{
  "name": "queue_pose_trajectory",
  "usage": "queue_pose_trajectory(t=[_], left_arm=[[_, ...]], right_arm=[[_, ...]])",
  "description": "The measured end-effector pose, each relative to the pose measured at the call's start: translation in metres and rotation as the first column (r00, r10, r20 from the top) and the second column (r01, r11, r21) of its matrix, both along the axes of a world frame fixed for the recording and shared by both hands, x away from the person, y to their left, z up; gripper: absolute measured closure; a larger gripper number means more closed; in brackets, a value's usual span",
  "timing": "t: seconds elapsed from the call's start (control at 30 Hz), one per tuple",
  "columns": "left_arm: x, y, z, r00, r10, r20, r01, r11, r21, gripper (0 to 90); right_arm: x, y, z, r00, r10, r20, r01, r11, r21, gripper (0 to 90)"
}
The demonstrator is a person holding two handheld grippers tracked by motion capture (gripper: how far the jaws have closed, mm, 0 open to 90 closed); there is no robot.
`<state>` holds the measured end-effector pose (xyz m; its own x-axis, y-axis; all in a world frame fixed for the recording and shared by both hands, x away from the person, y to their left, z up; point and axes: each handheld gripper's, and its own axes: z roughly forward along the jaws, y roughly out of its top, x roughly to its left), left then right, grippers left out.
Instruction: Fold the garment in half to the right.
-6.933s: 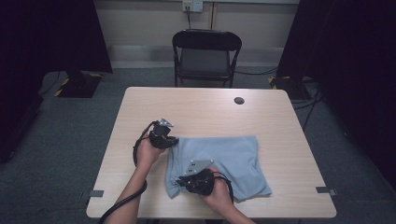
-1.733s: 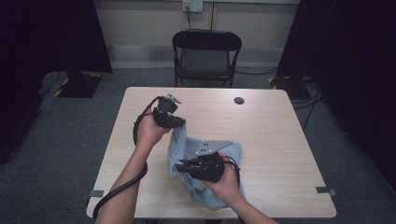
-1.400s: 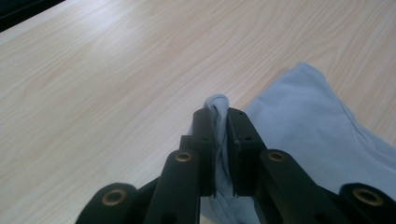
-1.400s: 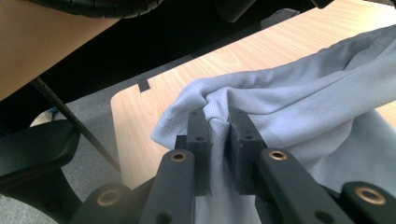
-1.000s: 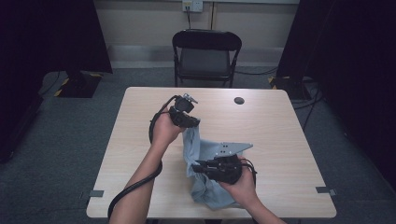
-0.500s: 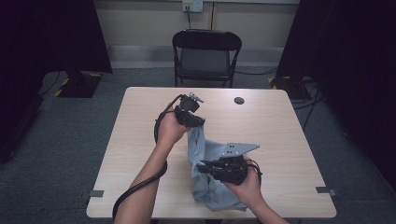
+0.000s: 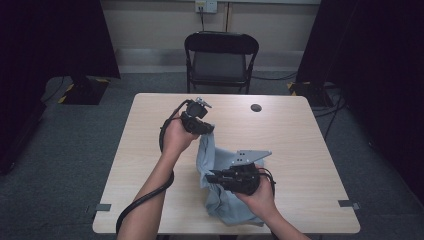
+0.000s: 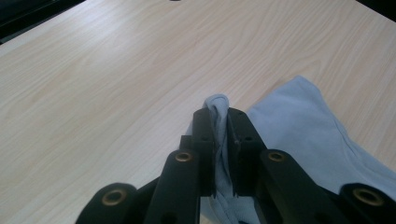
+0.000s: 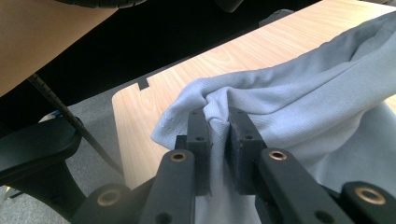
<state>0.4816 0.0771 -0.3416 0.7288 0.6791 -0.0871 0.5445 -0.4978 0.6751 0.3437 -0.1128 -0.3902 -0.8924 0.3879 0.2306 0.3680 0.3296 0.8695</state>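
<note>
Pale blue cloth (image 7: 216, 165) hangs stretched between my two grippers — the left gripper (image 7: 200, 125) pinches one corner up and far, the right gripper (image 7: 220, 177) clamps a bunched edge nearer me. Its long axis runs away from me; the lower end probably drags on the counter (image 7: 300, 145).

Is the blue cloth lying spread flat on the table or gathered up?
Gathered up. The blue cloth hangs bunched between the left gripper and the right gripper, each pinching a fold of it above the table.
</note>
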Motion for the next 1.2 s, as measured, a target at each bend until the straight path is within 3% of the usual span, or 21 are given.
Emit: queue_pose_trajectory(t=[0.3,0.73,1.2], left_arm=[[0.000,0.023,0.002,0.9995,0.031,0.006,-0.031,0.9994,-0.015,83.0],[0.000,0.045,0.003,0.9974,0.071,0.010,-0.071,0.9974,-0.015,83.0],[-0.006,0.085,0.001,0.9900,0.140,0.018,-0.139,0.9901,-0.016,83.2]], right_arm=[[0.004,0.022,0.004,0.9995,0.030,0.004,-0.030,1.000,-0.010,81.0],[0.011,0.039,0.006,0.9987,0.052,-0.005,-0.052,0.999,-0.015,81.1],[0.016,0.066,0.005,0.9959,0.090,-0.011,-0.090,0.996,-0.020,81.1]])
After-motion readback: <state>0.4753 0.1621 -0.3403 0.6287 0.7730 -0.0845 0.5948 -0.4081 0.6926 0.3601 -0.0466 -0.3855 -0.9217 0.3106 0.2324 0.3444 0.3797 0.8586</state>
